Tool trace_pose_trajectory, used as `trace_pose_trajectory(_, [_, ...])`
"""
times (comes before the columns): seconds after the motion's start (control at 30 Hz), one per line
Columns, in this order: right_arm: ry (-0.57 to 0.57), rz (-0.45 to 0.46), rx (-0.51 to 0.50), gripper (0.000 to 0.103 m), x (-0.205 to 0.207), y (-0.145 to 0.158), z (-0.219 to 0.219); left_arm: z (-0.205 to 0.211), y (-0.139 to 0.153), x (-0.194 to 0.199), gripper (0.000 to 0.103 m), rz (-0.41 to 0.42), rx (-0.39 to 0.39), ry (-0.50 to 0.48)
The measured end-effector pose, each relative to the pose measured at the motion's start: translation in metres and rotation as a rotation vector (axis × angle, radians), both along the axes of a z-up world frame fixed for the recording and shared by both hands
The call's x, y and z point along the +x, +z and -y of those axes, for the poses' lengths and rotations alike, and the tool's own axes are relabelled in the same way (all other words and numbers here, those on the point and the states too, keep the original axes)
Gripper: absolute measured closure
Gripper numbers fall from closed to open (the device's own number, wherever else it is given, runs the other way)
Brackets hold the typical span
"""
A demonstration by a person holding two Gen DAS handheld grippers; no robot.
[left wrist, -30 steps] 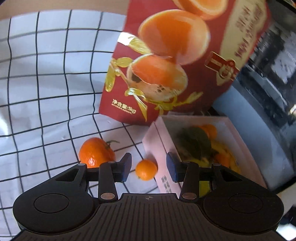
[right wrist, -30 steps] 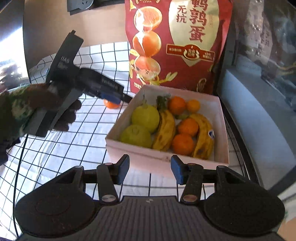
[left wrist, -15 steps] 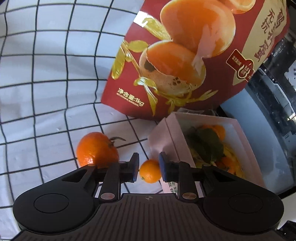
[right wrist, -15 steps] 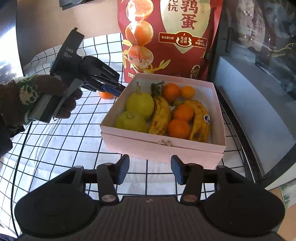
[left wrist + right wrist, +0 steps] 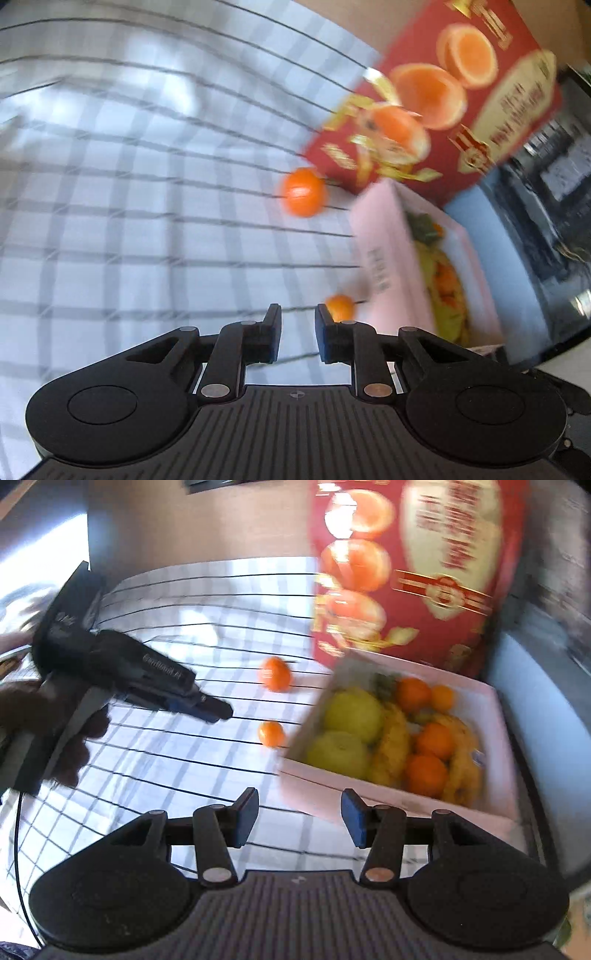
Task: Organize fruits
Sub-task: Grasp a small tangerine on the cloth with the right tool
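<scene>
Left gripper [image 5: 297, 334] jaws just clamped on nothing (small orange [image 5: 340, 307] slipped aside). Missed; needs regrasping. Right gripper [image 5: 299, 821] unclenched, empty.

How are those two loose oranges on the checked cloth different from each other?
The far orange is larger than the near orange. The far orange lies closer to the red bag, while the near orange lies beside the pink box. In the left wrist view the near orange sits just past a fingertip, and the far orange is well beyond. Both are round, orange, and outside the box.
</scene>
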State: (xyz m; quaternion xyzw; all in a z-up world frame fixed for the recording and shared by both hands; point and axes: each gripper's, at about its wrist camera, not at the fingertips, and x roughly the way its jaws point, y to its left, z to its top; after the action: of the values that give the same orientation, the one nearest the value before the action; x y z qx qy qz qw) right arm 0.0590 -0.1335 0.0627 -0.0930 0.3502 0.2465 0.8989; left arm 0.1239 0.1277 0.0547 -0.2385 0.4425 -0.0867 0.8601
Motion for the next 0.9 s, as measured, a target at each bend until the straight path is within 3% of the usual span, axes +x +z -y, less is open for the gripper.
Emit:
trace_pose_trajectory(0.13, [0.097, 0.024, -0.055, 0.056, 0.003, -0.010, -0.042, -0.016, 0.001, -0.032, 0.080, 0.005, 0.007, 0.054])
trace_pose_trajectory(0.23, [0.142, 0.048, -0.093, 0.063, 0.004, -0.020, -0.073, -0.027, 0.004, -0.053, 0.080, 0.026, -0.011, 0.089])
trace_pose_trajectory(0.43, [0.170, 0.074, -0.145, 0.063, 0.011, -0.045, -0.113, -0.040, 0.002, -0.078, 0.080, 0.027, 0.020, 0.105])
trace_pose_trajectory(0.67, [0.174, 0.024, -0.154, 0.064, -0.001, -0.055, -0.122, -0.055, 0.000, -0.104, 0.080, 0.017, 0.010, 0.119])
trace_pose_trajectory(0.77, [0.153, -0.005, -0.125, 0.077, -0.008, -0.060, -0.118, -0.056, 0.000, -0.111, 0.080, 0.016, 0.020, 0.113])
trace_pose_trajectory(0.9, [0.135, -0.001, -0.131, 0.078, -0.012, -0.065, -0.119, -0.053, 0.002, -0.117, 0.080, 0.022, 0.045, 0.093])
